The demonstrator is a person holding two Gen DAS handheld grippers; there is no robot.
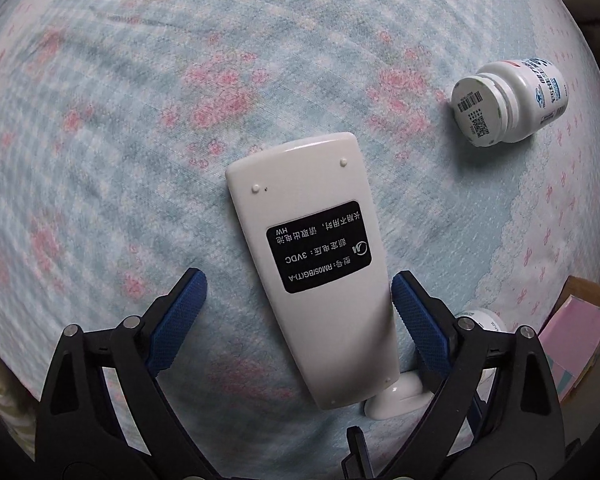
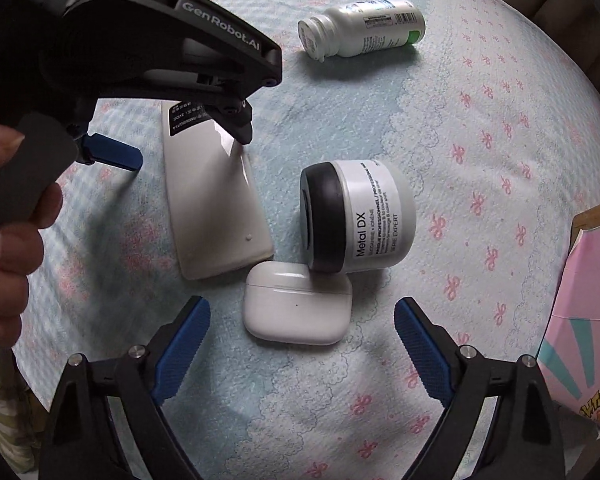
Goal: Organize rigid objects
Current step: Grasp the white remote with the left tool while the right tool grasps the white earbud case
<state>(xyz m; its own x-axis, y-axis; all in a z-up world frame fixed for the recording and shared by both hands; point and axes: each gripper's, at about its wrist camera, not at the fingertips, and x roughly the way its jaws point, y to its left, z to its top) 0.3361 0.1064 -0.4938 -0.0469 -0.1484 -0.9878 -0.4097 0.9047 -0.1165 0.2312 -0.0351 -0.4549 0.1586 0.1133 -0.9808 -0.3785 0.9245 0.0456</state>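
A white remote (image 1: 312, 264) lies face down on the bed, its black label up. My left gripper (image 1: 300, 292) is open and straddles the remote's near half without clamping it. The remote also shows in the right wrist view (image 2: 216, 208), with the left gripper (image 2: 188, 136) over it. A white earbuds case (image 2: 296, 308) lies just ahead of my open right gripper (image 2: 302, 320). A grey jar with a black lid (image 2: 360, 216) lies on its side behind the case. A white pill bottle (image 2: 360, 28) lies on its side farther back; it shows in the left wrist view (image 1: 508, 100).
The blue and pink floral bedspread (image 2: 480, 120) covers the whole surface. A pink cardboard box (image 2: 584, 312) stands at the right edge; it shows in the left wrist view (image 1: 580, 344). A hand (image 2: 8, 216) holds the left gripper at the left.
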